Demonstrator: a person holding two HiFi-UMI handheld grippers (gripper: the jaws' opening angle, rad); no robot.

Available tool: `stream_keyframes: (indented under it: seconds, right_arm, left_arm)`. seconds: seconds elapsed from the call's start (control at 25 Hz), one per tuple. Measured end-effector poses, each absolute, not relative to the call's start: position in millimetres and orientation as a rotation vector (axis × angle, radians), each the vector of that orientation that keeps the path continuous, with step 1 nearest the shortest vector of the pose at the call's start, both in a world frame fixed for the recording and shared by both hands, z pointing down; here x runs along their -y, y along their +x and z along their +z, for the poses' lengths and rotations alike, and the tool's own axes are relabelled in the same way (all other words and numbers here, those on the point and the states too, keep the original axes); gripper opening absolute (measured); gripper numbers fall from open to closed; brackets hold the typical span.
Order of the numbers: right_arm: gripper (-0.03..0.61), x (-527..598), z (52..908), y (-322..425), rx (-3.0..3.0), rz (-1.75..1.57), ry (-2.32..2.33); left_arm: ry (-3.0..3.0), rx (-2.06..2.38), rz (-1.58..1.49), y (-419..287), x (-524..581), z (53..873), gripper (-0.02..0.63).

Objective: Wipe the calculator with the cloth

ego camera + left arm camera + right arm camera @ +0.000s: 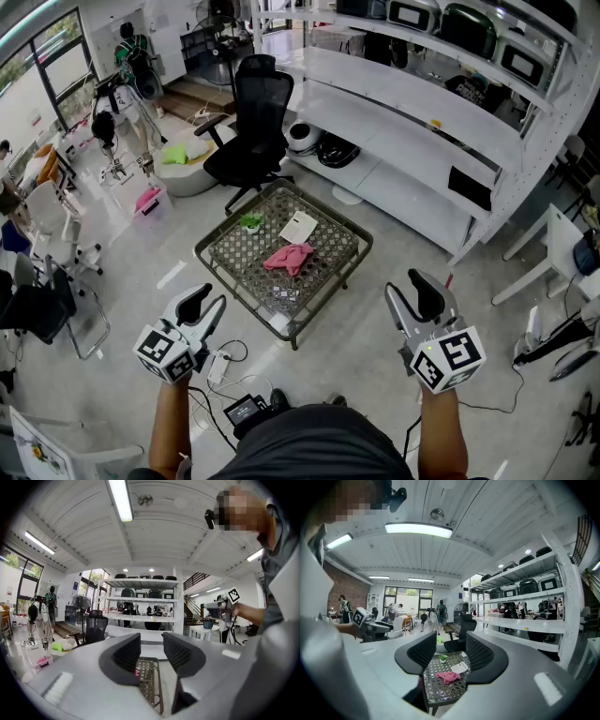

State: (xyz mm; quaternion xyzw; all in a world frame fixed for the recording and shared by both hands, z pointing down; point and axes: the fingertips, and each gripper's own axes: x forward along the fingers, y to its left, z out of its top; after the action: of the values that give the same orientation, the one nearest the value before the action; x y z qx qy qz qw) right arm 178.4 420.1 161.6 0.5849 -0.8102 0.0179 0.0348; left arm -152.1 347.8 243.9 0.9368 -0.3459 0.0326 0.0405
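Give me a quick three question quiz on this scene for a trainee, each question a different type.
1. True or false: the crumpled pink cloth and the white flat calculator both lie on the metal lattice table.
2. What does the right claw hold? A) the cloth B) the calculator C) nothing
3. Fill in: the left claw has its jaws ____.
Key: 1 true; 2 C; 3 open.
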Motion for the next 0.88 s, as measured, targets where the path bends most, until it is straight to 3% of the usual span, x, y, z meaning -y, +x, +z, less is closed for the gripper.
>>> stream_keyframes:
  seconds: [0.88]
  right_arm:
    - [0.178, -384.6, 179.0, 103.1, 2.393, 0.118, 1.832]
  left_arm:
    - [2.820, 0.978, 0.069, -225.0, -301.1, 287.8, 0.186]
